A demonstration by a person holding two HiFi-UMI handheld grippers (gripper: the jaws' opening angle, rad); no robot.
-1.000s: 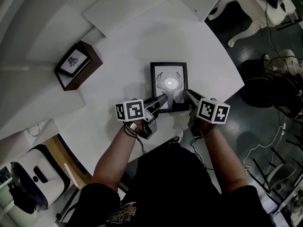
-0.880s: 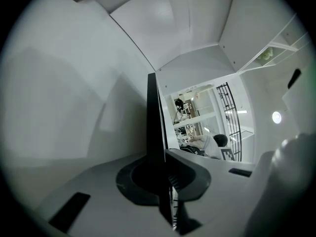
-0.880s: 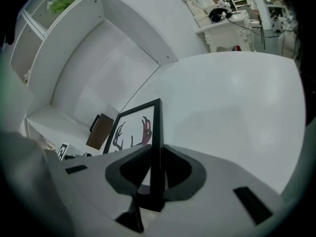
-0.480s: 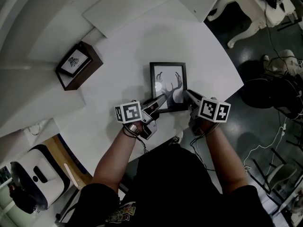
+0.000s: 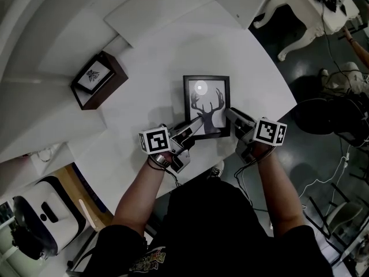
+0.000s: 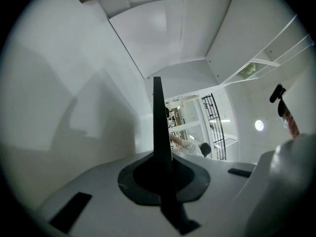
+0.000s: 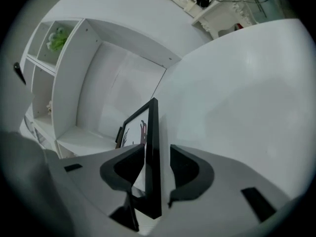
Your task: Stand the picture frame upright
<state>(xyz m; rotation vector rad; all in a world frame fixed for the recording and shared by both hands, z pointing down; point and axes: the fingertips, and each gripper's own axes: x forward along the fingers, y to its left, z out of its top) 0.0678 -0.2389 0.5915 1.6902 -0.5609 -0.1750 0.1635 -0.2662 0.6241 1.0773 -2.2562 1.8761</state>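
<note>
Jaws differ: left gripper (image 5: pixel 199 123) has just clamped shut on the near-left edge of the picture frame (image 5: pixel 206 105), its thin black moulding pinched between the pads. Right gripper (image 5: pixel 230 114) has just been opening. The frame's right edge stands between its jaws, with a gap showing on at least one side, so no hold there. Frame sits mid-table on the white table (image 5: pixel 150 62), face up or nearly so, near edge toward the person. Step in hand, as I read it: getting a grip before tipping it up. Next move likely needs the right jaws re-set, then the frame pivoted onto one edge; back prop not visible. Frame: slim, rectangular, matt black, with glossy glazing catching a lamp spot over a pale print of an antlered deer silhouette. Table smooth, matt. Brown box frame (image 5: pixel 95 79) far left, well apart.
</note>
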